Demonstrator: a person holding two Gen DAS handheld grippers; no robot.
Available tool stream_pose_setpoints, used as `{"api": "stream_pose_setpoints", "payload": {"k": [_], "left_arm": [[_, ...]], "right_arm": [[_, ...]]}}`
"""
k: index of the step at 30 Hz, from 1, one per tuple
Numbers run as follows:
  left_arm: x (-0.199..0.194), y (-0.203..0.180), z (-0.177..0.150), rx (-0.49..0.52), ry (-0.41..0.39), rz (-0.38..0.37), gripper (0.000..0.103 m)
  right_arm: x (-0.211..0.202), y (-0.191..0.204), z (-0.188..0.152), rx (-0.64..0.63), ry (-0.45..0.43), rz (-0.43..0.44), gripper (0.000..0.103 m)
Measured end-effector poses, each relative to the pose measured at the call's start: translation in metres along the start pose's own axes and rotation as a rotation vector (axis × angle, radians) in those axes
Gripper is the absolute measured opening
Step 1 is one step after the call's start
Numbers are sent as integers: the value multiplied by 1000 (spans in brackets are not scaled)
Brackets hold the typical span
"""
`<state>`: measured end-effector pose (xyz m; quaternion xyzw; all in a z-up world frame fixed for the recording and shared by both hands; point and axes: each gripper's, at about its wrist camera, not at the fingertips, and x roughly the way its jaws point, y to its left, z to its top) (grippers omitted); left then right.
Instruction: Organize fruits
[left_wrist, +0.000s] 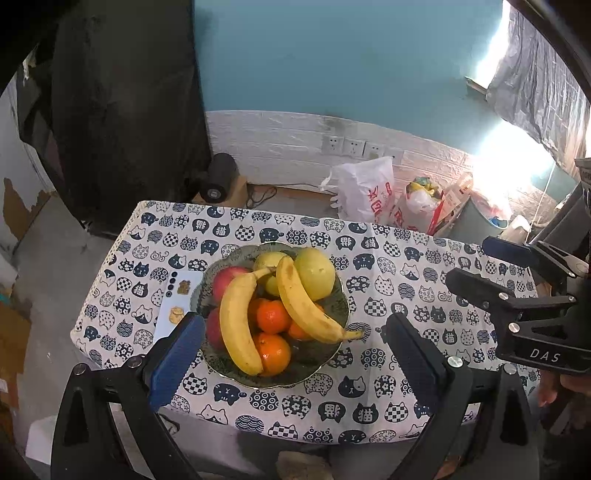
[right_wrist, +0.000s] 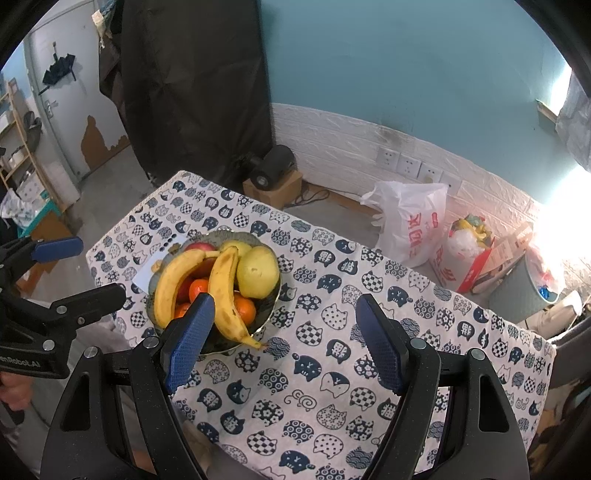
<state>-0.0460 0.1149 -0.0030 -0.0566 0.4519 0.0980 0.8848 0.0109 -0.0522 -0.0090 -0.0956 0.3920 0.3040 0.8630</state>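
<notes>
I am holding the left gripper (left_wrist: 291, 354) wide open just before the bowl (left_wrist: 221, 369), the right gripper (right_wrist: 284, 339) open beside it. Bananas (left_wrist: 236, 321) are lying loosely atop the oranges (left_wrist: 271, 315); nudging one could tip it over the bowl's rim.

Between the left gripper's (left_wrist: 295, 354) textured blue rubbery pads (left_wrist: 176, 360) sits a glazed ceramic bowl (left_wrist: 317, 363) of smooth-skinned bananas (left_wrist: 236, 317) and dimpled glossy tangerines (left_wrist: 272, 316); beneath lies matt printed cotton tablecloth (right_wrist: 332, 369), beyond them a crinkled plastic bag (right_wrist: 410, 225)
</notes>
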Motion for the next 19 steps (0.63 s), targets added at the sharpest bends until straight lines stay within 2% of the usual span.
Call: {"api": "stream_pose_setpoints", "payload": {"k": [19], "left_arm": [[0,-2,0,12,1,0,99]], "right_arm": [[0,1,0,-1,1,0,77]]}}
